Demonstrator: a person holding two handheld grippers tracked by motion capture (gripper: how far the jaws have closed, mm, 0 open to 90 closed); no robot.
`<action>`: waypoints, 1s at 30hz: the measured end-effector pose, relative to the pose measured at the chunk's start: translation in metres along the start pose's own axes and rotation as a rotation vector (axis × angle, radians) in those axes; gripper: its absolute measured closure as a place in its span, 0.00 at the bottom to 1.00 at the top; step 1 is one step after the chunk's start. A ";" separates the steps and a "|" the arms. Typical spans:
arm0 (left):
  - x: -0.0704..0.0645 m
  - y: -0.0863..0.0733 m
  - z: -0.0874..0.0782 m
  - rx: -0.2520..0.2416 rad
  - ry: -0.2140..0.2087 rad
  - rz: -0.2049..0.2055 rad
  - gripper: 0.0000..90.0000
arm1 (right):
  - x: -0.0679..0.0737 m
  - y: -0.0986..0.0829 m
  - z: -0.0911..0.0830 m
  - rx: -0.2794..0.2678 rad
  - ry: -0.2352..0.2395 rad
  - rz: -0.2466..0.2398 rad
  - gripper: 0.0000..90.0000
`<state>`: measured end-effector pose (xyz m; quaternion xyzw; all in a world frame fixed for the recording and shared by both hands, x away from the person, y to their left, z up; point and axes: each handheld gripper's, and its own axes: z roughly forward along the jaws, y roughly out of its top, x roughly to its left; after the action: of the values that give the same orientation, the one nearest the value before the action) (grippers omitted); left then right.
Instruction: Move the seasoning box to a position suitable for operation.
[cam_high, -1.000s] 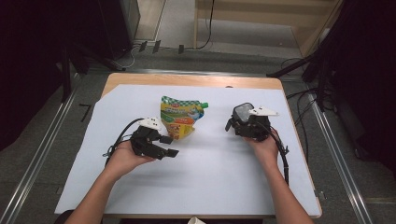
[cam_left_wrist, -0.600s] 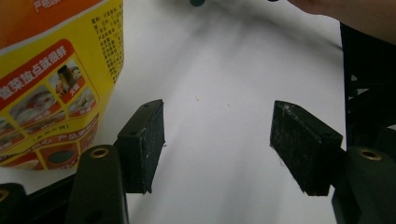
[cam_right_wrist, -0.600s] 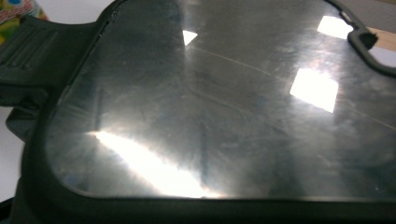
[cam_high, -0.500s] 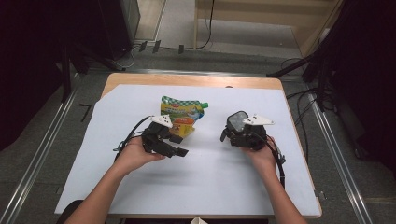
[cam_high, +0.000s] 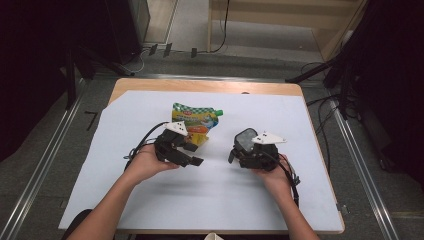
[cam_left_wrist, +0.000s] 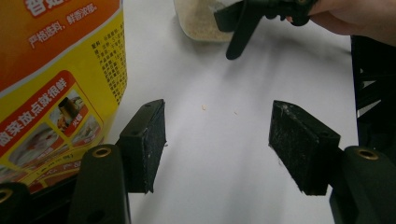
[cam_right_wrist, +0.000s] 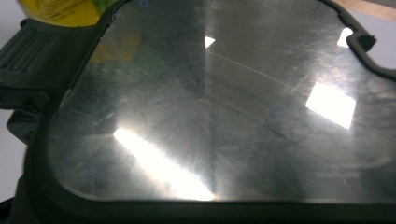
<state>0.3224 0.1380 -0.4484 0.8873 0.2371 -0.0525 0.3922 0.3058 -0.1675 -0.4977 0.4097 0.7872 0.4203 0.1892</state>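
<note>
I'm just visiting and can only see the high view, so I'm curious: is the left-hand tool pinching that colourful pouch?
Observer: No. The left gripper view shows the left gripper with its jaws wide apart over the bare white sheet. The pouch lies beside one jaw, not between them.
Operator: And the dark thing on the right?
Observer: From that same view it is a clear tub with pale grains inside.

One pouch (cam_high: 196, 122); one lidded container (cam_high: 246, 140); two claws
</note>
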 end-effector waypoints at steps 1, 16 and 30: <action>-0.001 0.000 0.001 -0.001 -0.003 0.001 0.42 | 0.005 -0.002 0.000 0.002 0.012 0.005 0.17; 0.000 0.000 -0.002 -0.001 0.000 0.008 0.43 | 0.051 -0.006 0.009 0.013 0.109 -0.054 0.17; -0.007 0.001 0.003 0.011 -0.005 0.027 0.43 | 0.053 -0.012 0.010 0.021 0.135 -0.044 0.14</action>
<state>0.3174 0.1328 -0.4478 0.8924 0.2238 -0.0507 0.3886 0.2753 -0.1240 -0.5108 0.3650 0.8113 0.4344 0.1408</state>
